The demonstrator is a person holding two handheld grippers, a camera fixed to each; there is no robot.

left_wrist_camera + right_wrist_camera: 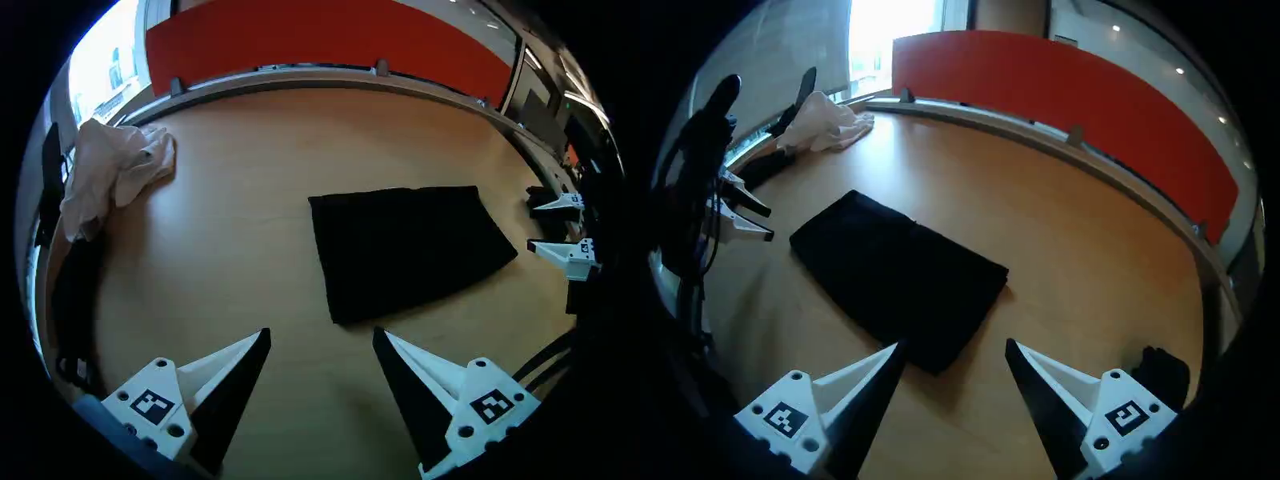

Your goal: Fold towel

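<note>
A black towel [408, 244] lies flat and folded into a rectangle on the wooden table [240, 240]. My left gripper [322, 338] hangs open just short of the towel's near edge, with nothing between its fingers. From the other side the same towel [896, 276] lies ahead of my right gripper [954, 346], which is open too and hovers over the towel's near corner. The right gripper [560, 228] shows at the far right of the left gripper view; the left gripper [744, 216] shows at the left of the right gripper view.
A crumpled white cloth [112, 172] lies at the table's far left corner, also seen as the cloth [826, 124] in the right gripper view. A red partition [320, 36] runs along the table's back edge. A dark object [1164, 372] sits near the right gripper.
</note>
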